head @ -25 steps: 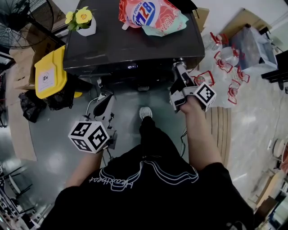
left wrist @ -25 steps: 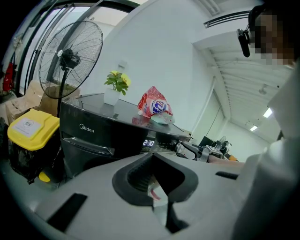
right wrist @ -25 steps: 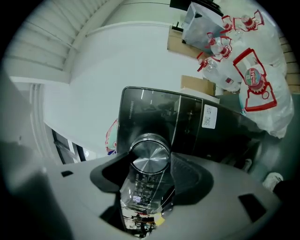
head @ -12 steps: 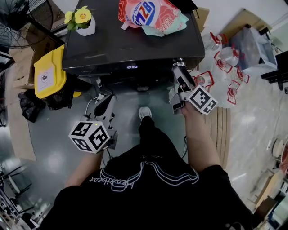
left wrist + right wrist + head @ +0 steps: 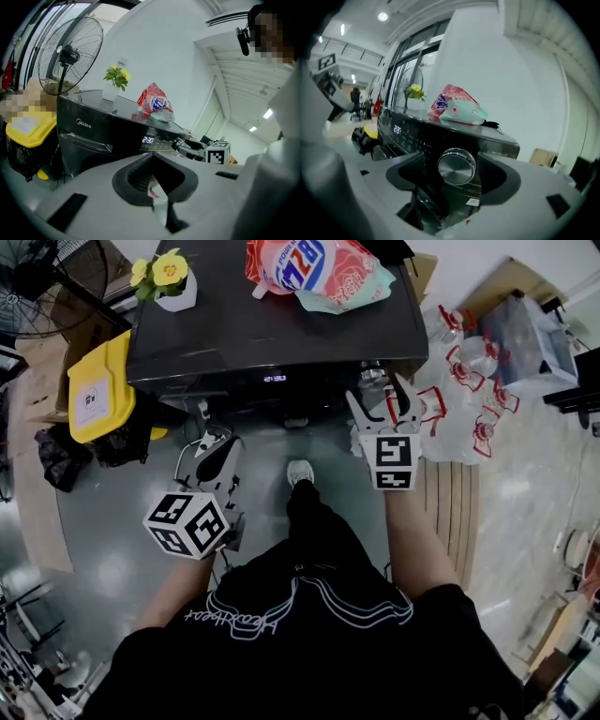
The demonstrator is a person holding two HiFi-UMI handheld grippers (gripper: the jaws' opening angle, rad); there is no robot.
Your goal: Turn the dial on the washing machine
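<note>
The dark washing machine stands in front of me, its display lit. The chrome dial sits at the right end of the front panel. My right gripper faces it head-on with a jaw on each side. The jaws are opening and neither pad touches the dial. In the head view the right gripper spreads wide just under the machine's front right corner. My left gripper hangs lower left, away from the machine, shut and empty. In its own view the left gripper points at the machine's front.
On the machine's top lie a detergent bag and a small pot with yellow flowers. A yellow bin and a fan stand at the left. Clear plastic bottles crowd the floor at the right. My shoe is below the machine's front.
The right gripper has rolled so that its marker cube faces up, and its jaws have spread apart off the dial. The left gripper has stayed put.
</note>
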